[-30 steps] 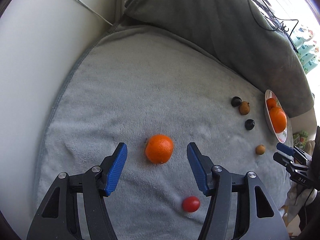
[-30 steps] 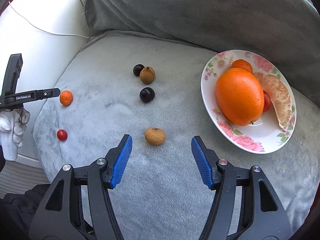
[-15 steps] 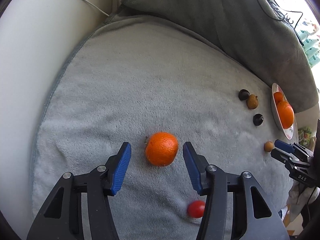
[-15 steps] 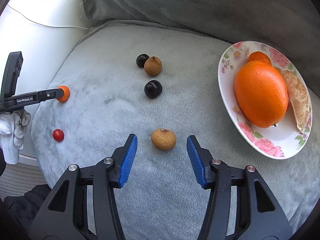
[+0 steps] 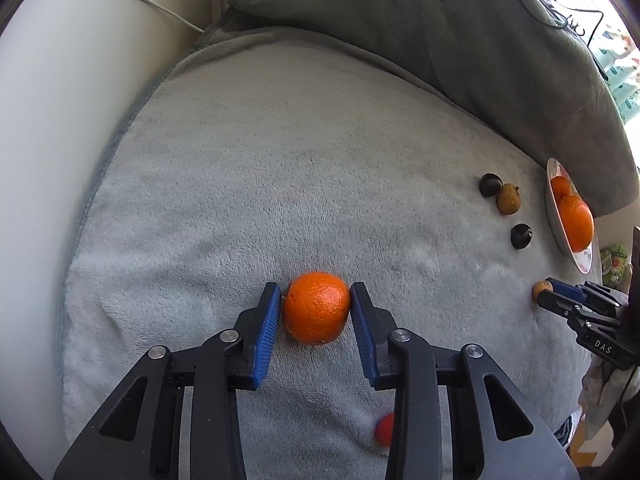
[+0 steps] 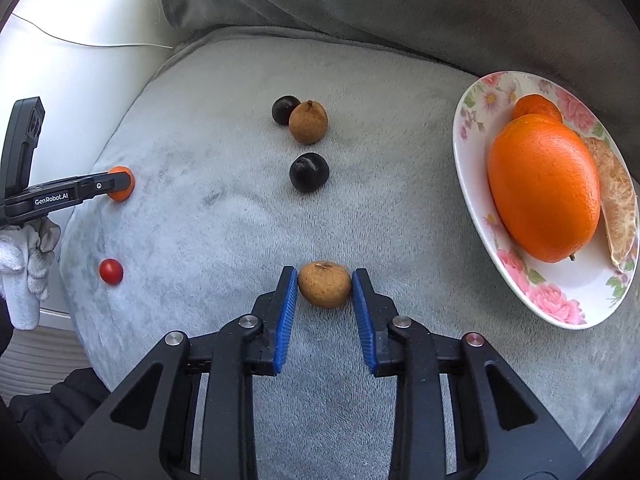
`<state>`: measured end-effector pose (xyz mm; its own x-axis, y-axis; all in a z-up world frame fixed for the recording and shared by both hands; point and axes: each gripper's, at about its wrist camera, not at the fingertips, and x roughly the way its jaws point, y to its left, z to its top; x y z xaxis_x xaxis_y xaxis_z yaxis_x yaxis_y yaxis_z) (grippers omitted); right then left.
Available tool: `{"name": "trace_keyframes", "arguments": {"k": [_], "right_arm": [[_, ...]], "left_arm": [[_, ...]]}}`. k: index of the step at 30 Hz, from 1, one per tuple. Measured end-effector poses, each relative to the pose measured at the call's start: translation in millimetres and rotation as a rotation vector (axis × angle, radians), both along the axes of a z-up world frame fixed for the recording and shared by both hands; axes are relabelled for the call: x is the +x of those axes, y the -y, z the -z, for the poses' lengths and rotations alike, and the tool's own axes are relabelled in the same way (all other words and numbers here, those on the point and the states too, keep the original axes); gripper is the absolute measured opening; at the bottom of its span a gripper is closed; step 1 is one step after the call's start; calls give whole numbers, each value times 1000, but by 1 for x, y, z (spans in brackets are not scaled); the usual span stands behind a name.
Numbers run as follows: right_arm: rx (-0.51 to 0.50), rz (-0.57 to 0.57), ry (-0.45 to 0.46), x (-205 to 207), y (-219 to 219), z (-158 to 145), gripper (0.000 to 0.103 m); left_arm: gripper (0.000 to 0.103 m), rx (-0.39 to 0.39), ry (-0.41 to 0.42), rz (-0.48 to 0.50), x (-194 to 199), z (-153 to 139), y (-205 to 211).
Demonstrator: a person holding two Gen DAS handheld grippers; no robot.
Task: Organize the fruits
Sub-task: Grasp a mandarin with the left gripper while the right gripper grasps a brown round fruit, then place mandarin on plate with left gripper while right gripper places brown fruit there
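A small orange mandarin (image 5: 316, 308) sits on the pale grey plush cushion (image 5: 280, 168), clamped between the blue pads of the left gripper (image 5: 316, 312), whose jaws have just been closing and now press against both sides of the fruit. Across the cushion, the right gripper (image 6: 325, 292) has likewise just been closing its jaws and now pinches a small tan, rough-skinned fruit (image 6: 325, 290), its pads touching the fruit on either flank while it rests on the fabric. Beyond that tan fruit lies a dark plum-like fruit (image 6: 309, 172), and farther back a second dark fruit (image 6: 285, 109) touches a second brown fruit (image 6: 308, 122). A red cherry tomato (image 6: 111, 271) lies alone near the cushion's left edge in the right wrist view, close below the left gripper. To the right, a floral-rimmed white plate (image 6: 476, 96) rests on the cushion, carrying a large orange (image 6: 544, 188), a smaller mandarin behind it (image 6: 536, 107) and a peeled citrus segment (image 6: 618, 200) along the far side. A darker grey blanket (image 6: 400, 4) is draped over the backrest, a thin white cable (image 5: 152, 4) crosses the cream armrest, and a white-gloved hand (image 6: 24, 256) shows beneath the left gripper's handle.
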<state>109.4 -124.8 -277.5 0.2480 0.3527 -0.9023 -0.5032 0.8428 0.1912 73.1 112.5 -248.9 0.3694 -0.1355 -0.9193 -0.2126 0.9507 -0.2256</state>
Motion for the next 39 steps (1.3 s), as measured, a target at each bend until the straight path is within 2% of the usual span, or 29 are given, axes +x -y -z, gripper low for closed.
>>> {"name": "trace_keyframes", "arguments": {"k": [13,24,39], "right_arm": [[23,9,22,-1,5,-5,29],[60,45,74,-2,27,-31,29],[89,177,136,1,88,-61,29]], "left_arm": [[32,-19,23,-20,-3,-5,-5],[32,-42,67,-2,0,-21,-10],[32,-82,132,116,29,-47,40]]}}
